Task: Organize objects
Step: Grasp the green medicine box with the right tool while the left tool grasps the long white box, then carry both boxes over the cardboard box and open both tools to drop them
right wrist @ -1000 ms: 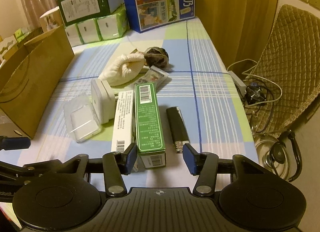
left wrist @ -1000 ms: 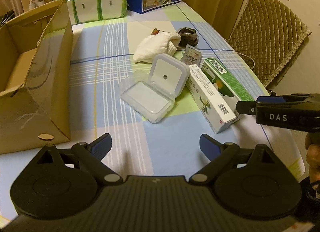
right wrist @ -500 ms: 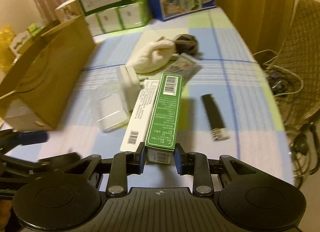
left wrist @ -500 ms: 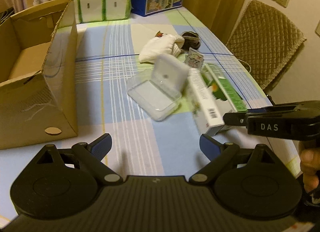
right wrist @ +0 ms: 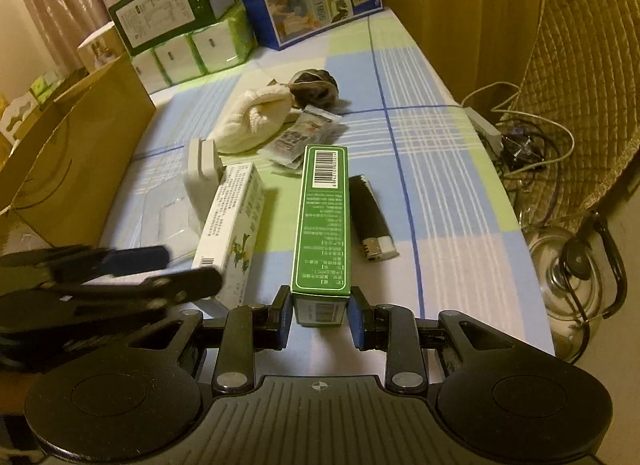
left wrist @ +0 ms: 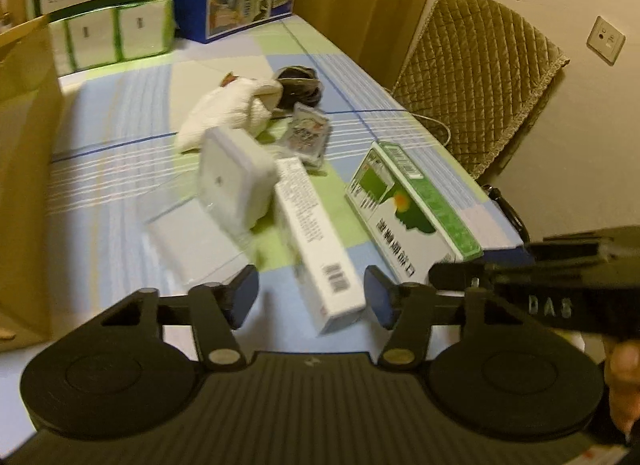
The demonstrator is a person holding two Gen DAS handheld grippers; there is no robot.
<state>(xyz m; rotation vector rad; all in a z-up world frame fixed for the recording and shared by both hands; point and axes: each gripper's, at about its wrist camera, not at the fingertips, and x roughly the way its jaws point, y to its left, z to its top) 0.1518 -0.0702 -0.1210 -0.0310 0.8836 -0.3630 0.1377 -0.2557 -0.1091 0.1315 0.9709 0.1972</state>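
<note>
Here, we see the right gripper (right wrist: 319,321) clamped on the near end of a green carton (right wrist: 323,225), jaws narrowed against its two long sides; the carton points toward 12 o'clock above the checked tablecloth (right wrist: 432,169). At its 9 o'clock lies a white carton (right wrist: 234,231), whose near end sits between the wide-spread fingers of the left gripper (left wrist: 310,299), which grips nothing. At the green carton's 3 o'clock rests a black lighter (right wrist: 372,221). Toward 11 o'clock we find a square white plug-in device (left wrist: 234,181) standing on edge, its clear plastic packaging (left wrist: 192,241) just beside it. Farther back lie foil sachets (right wrist: 302,135), a cream knitted item (right wrist: 254,123) and a dark bundle (right wrist: 316,85). A cardboard box (right wrist: 76,161) stands at 9 o'clock.
</note>
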